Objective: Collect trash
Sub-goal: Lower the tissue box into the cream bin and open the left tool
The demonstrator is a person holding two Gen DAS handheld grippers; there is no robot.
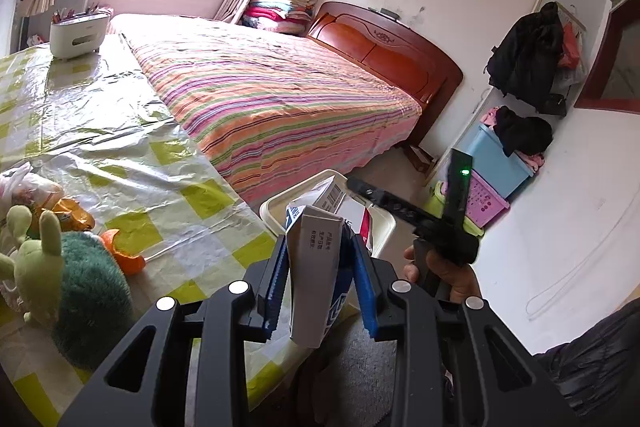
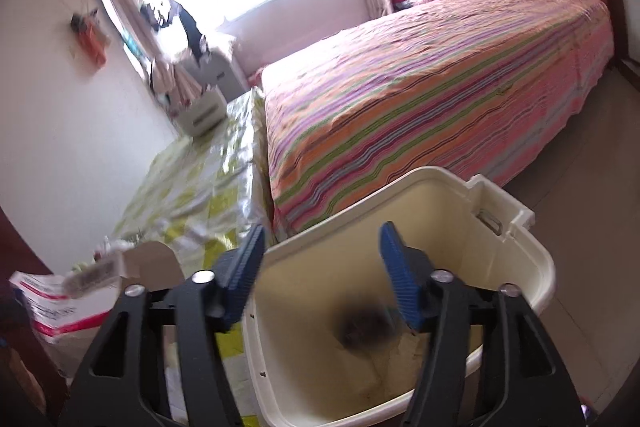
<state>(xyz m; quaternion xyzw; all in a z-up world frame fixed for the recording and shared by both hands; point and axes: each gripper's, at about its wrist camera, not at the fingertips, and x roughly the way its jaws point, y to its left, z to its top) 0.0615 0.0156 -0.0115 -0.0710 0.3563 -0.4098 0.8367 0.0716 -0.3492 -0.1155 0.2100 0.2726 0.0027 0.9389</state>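
My left gripper [image 1: 318,267] was clamped on a white-and-blue carton [image 1: 316,275], blue pads [image 1: 276,283] pressing both flat sides, carton upright with its top poking above the fingertips. Grey side panel carried small printed Chinese characters in vertical lines, too small for me to read; the blue lower face had a white logo fragment, also unreadable. Carton sat above the table edge, with the cream trash bin [image 1: 272,211] just beyond it, on the floor between the table and the bed [image 1: 272,95]. Left view showed boxes sticking out of that bin: one with a barcode label [image 1: 334,193], digits not legible, and one with a red stripe. My right hand [image 1: 444,275] held the other gripper to the right of the bin. In the right wrist view, my right gripper [image 2: 322,275] stood with jaws apart over the bin's [image 2: 532,267] mouth, nothing between the pads [image 2: 400,275]. A dark blurred lump [image 2: 366,333] lay low in the bin beneath them; could not tell what it was. Left of the bin in that view was a white box with pink bands [image 2: 60,311] and grey print, blurred past reading. The table had a yellow-green checked plastic cover [image 1: 132,163] with a green plush toy [image 1: 72,279] and orange wrapper [image 1: 70,213] at its near-left end.
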